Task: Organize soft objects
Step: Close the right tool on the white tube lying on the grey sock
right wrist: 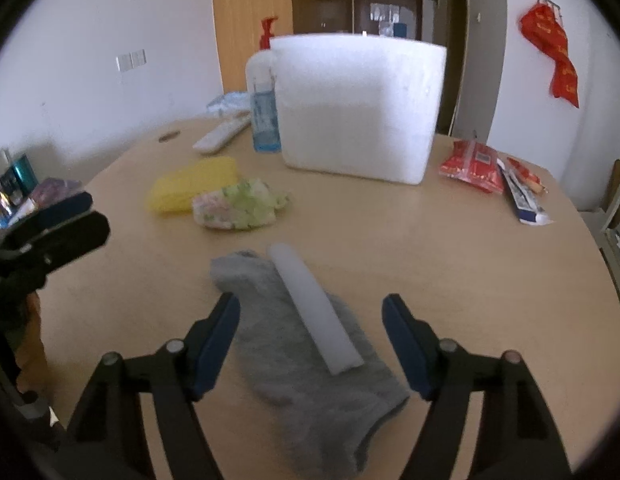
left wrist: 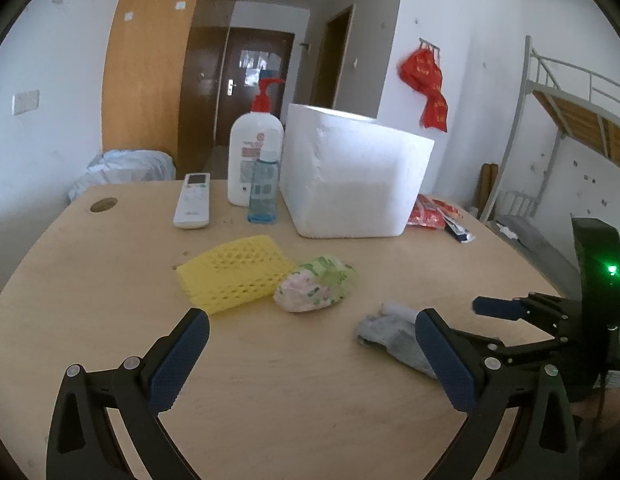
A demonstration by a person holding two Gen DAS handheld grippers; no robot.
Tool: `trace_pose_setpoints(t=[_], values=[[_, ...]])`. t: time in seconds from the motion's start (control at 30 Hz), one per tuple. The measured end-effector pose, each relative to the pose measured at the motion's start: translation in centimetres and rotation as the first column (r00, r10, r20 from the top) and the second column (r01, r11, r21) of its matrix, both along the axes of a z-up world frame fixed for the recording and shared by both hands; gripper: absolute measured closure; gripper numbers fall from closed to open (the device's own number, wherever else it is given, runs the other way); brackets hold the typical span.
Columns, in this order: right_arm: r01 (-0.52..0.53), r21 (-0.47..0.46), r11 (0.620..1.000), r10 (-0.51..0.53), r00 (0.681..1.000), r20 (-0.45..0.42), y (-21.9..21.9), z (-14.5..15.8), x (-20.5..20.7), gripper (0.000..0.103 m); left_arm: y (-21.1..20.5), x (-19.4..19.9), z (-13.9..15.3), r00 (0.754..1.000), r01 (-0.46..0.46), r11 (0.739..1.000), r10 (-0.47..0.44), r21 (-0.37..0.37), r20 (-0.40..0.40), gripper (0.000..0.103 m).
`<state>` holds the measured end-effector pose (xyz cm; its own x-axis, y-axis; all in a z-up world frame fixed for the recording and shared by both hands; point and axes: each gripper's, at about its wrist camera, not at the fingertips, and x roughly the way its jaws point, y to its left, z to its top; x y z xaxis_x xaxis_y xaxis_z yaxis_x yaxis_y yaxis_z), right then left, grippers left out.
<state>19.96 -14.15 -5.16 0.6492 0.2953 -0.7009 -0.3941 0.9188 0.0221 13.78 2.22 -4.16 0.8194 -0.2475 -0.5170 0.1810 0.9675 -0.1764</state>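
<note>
A grey sock (right wrist: 310, 364) lies on the wooden table with a white foam tube (right wrist: 314, 306) across it. My right gripper (right wrist: 311, 308) is open, its jaws on either side of the sock and tube, just above them. A yellow foam net (left wrist: 234, 273) and a crumpled green-and-pink cloth (left wrist: 315, 289) lie mid-table; they also show in the right wrist view (right wrist: 192, 185) (right wrist: 238, 204). My left gripper (left wrist: 311, 322) is open and empty above the table, short of the cloth. The sock (left wrist: 393, 340) shows beside its right finger. A white foam box (left wrist: 353, 172) stands behind.
A white remote (left wrist: 192, 205), a pump bottle (left wrist: 254, 152) and a small blue bottle (left wrist: 264, 192) stand left of the box. Red snack packets (right wrist: 473, 164) and a tube (right wrist: 523, 198) lie to its right. A bunk bed frame (left wrist: 565, 120) stands far right.
</note>
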Motion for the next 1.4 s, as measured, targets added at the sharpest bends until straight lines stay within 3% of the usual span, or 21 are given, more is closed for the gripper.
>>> trace_pose_setpoints(t=[0.17,0.53,0.67,1.13,1.33,1.4], values=[[-0.03,-0.022,0.999,0.029,0.998,-0.058,0.1,-1.0,1.0,0.054,-0.8,1.1,-0.5,0.998,0.028,1.0,-0.028,-0.003,-0.052,0.0],[-0.054,-0.03,0.998,0.051,0.994,-0.092,-0.6,-1.7,1.6,0.075,-2.5,2.4,-1.5,0.987,0.086,0.996,-0.088,-0.017,-0.136,0.0],[-0.077,-0.049,0.996,0.073,0.994,-0.083,-0.5,-1.6,1.1,0.078,-3.4,2.6,-1.8,0.982,0.105,0.994,-0.104,-0.001,-0.156,0.0],[-0.053,0.099,0.994,0.062,0.994,-0.093,-3.9,-0.7,0.3,0.078,-6.4,3.4,-2.7,0.958,0.174,0.984,-0.179,-0.039,-0.222,0.0],[-0.11,0.092,0.99,0.115,0.992,-0.054,-2.9,0.0,0.0,0.078,-6.9,2.8,-2.1,0.963,0.19,0.982,-0.189,-0.015,-0.191,0.0],[-0.104,0.034,0.994,0.105,0.993,-0.051,-2.4,-0.2,0.5,0.075,-6.8,2.7,-2.0,0.965,0.188,0.982,-0.188,-0.017,-0.181,0.0]])
